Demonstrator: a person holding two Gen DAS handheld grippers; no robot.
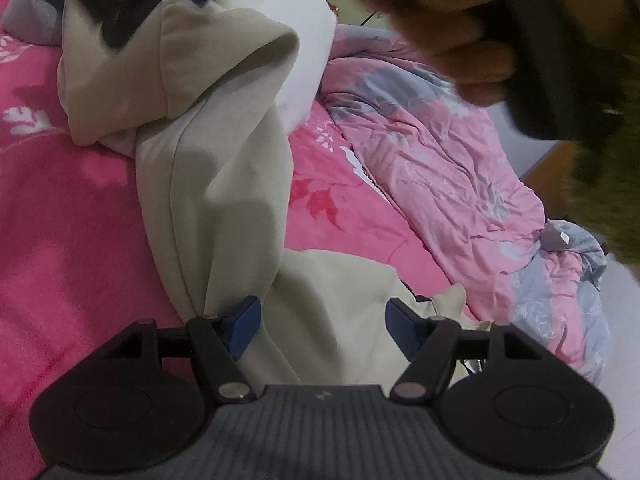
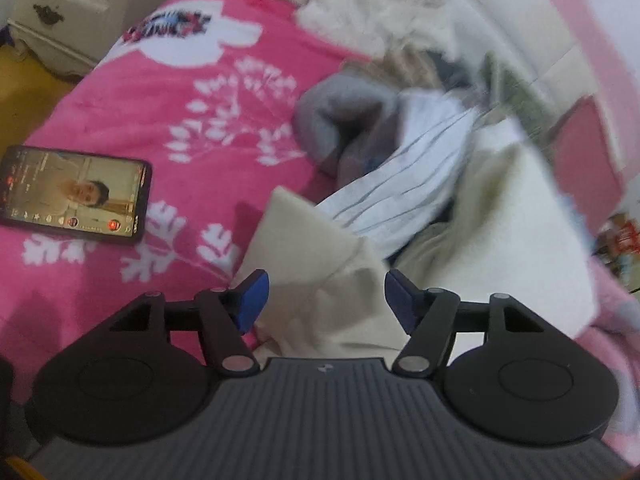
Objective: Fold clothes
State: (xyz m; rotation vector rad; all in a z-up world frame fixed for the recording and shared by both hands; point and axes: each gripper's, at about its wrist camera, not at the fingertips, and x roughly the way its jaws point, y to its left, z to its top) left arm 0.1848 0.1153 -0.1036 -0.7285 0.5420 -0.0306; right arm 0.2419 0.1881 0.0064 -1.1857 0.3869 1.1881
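The left gripper [image 1: 322, 326] sits at the bottom centre of its frame with its blue pads [image 1: 243, 330] spread wide; cream cloth fills the gap, but the pads do not pinch it, so it grips nothing. The right gripper [image 2: 326, 300] is spread just as wide in the lower middle of its own view, a cream fold lying between the pads and loose there too. Both seem poised over the fabric to pick an edge rather than to carry it.

The cream garment [image 1: 224, 184], apparently a hoodie or sweatshirt, runs from the bottom centre of the left view up to the upper left, where its bunched part rests against a white pillow [image 1: 308, 40]. It is rumpled, not laid flat, so folding looks barely begun and it probably needs spreading first. In the right view it occupies the lower centre and right, with a pale striped garment [image 2: 408, 184] and a grey one [image 2: 340, 120] heaped just beyond it toward the centre.

Everything lies on a pink floral bedspread [image 1: 72, 216]. A crumpled pink and blue quilt [image 1: 452, 160] fills the right of the left view, and a blurred hand [image 1: 472, 40] gripping a dark handle crosses the upper right. A lit phone [image 2: 74, 194] lies at the left edge of the right view, well apart from the clothes
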